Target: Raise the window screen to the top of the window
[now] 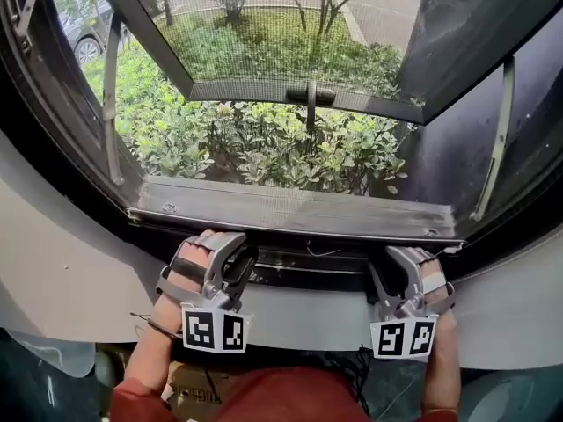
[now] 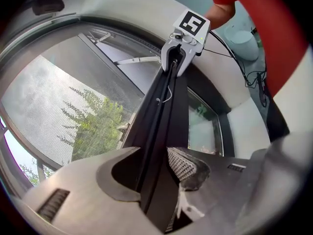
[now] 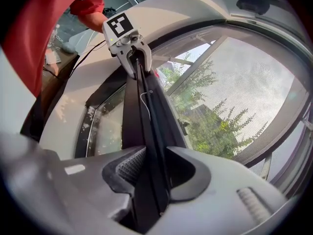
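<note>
Fingers (image 2: 188, 166) tight on screen bar (image 1: 308, 262), left gripper (image 1: 236, 269) and right gripper (image 1: 389, 271) abreast, well apart.

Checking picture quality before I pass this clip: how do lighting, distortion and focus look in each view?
Head view: bright daylight outside, dim room below, window frame bowed by the wide lens. Left gripper view: strong fisheye, dark corners, screen bar nearly black, near jaws soft. Right gripper view: same fisheye, mesh washed out toward the sky.

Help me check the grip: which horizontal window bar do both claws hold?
The thin black bar nearest the person, below the wide grey metal rail; left claw and right claw both clamp it.
</note>
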### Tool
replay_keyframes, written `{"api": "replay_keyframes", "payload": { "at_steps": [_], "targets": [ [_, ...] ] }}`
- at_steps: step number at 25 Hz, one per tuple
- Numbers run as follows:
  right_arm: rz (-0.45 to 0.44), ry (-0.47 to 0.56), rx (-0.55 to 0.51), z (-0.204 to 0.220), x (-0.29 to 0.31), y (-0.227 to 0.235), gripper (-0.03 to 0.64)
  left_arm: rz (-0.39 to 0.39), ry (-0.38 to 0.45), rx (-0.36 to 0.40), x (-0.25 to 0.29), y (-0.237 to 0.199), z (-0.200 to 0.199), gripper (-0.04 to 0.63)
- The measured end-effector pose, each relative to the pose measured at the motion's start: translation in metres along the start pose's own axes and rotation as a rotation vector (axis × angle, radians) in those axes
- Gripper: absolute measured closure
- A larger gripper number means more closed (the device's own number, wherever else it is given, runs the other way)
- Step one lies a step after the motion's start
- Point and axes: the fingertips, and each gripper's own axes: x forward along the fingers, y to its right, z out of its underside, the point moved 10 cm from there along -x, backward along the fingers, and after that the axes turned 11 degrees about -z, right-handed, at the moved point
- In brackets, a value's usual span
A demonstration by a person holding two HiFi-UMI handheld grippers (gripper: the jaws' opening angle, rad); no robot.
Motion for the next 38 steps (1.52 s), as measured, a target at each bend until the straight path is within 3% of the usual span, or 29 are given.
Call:
{"api": "replay_keyframes", "payload": {
  "at_steps": [4,10,16,20,22,28,31,38],
  "targets": [
    [0.014,0.004,0.008,0.003,0.000,-0.002,0.489,0.020,0.011,0.001,0.001,0.000,0.002,0.434],
    [0.013,-0.001,-0.002,0.001,-0.001,-0.004,0.503,0.040,0.009,0.068,-0.002,0.001,0.002,0.449],
    [0.010,0.007,-0.011,-0.005,-0.011,0.008,0.509,0.053,0.024,0.070,-0.007,-0.014,-0.003,0.460],
    [0.114,0.025,-0.048,-0.014,-0.021,0.026,0.552,-0.083,0.043,0.085,-0.011,-0.032,-0.012,0.481],
    [0.153,0.023,-0.067,-0.017,-0.024,0.031,0.558,-0.152,0.042,0.099,-0.011,-0.039,-0.016,0.538],
    [0.286,-0.048,-0.166,-0.027,-0.026,0.041,0.568,-0.290,0.023,0.166,-0.011,-0.051,-0.027,0.543],
    [0.368,-0.099,-0.226,-0.037,-0.027,0.049,0.575,-0.383,-0.005,0.238,-0.011,-0.060,-0.035,0.548],
    [0.473,-0.178,-0.304,-0.057,-0.037,0.079,0.577,-0.479,-0.024,0.340,-0.013,-0.093,-0.052,0.560]
  ]
}}
